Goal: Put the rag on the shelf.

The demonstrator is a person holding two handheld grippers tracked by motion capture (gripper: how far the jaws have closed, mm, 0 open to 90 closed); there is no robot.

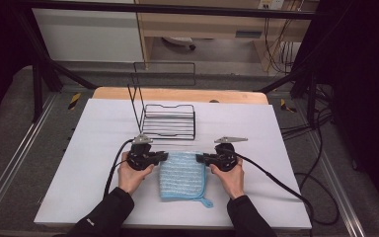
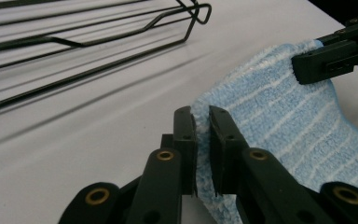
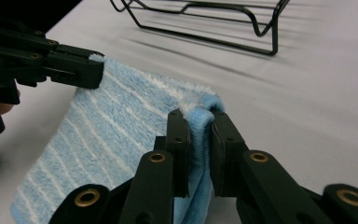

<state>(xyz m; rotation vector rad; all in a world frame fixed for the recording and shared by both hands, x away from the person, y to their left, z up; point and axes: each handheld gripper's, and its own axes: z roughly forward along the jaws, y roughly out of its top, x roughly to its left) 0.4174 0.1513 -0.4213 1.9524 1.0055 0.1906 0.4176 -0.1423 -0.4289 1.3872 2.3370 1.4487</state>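
High view: folded blue striped cloth (image 1: 183, 175) flat on table; left tool (image 1: 164, 156), right tool (image 1: 199, 158) clamped on far corners.

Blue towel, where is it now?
In the high view, the blue towel lies near the table's front centre, before the wire rack, both grippers pinching its far corners.

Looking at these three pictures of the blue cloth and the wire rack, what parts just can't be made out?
- Underside of the blue cloth: hidden in the high view, since it lies on the white table.
- Cloth edge inside the left gripper: covered by its jaws in the left gripper view.
- Wire rack: cut off by the top edge in the right gripper view.
- Person's arms: cut off by the high view's bottom edge.
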